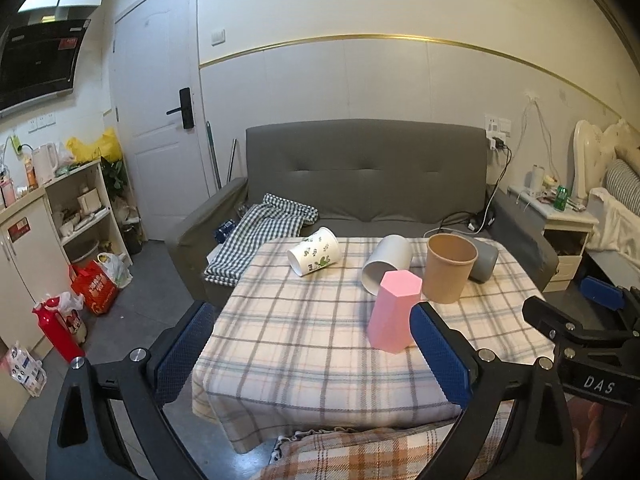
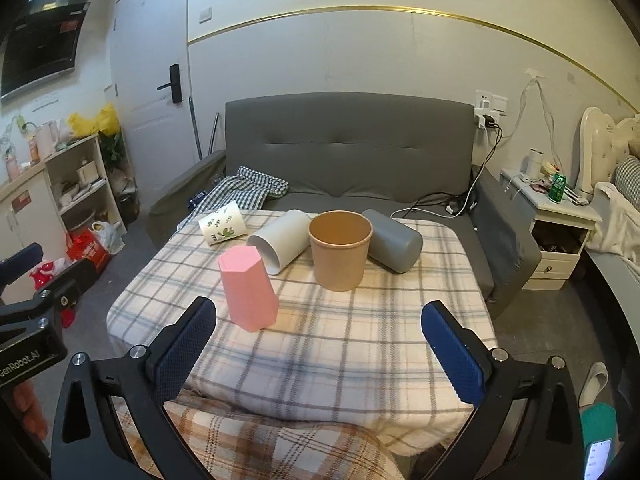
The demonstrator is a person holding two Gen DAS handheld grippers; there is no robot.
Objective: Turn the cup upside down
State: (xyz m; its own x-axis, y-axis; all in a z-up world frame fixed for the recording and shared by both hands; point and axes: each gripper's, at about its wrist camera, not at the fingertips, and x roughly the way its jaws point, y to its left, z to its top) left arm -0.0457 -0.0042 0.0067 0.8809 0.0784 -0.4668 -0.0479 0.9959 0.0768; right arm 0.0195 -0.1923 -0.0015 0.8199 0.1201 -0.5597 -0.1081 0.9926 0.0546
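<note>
A brown paper cup (image 1: 450, 268) (image 2: 340, 254) stands upright, mouth up, on the plaid-covered table (image 1: 304, 344) (image 2: 320, 344). A pink hexagonal cup (image 1: 394, 314) (image 2: 249, 289) stands upside down in front of it. A white cup (image 1: 386, 264) (image 2: 282, 245), a grey cup (image 1: 484, 264) (image 2: 394, 245) and a leaf-printed cup (image 1: 315, 257) (image 2: 223, 227) lie on their sides. My left gripper (image 1: 312, 354) is open and empty at the table's near edge. My right gripper (image 2: 320, 354) is open and empty, short of the cups.
A grey sofa (image 1: 364, 176) (image 2: 348, 148) with a checked cloth (image 1: 260, 236) stands behind the table. A nightstand (image 2: 556, 236) is at the right. Shelves (image 1: 86, 208) and bags (image 1: 96, 286) are at the left. A plaid cushion (image 2: 260, 444) lies below the grippers.
</note>
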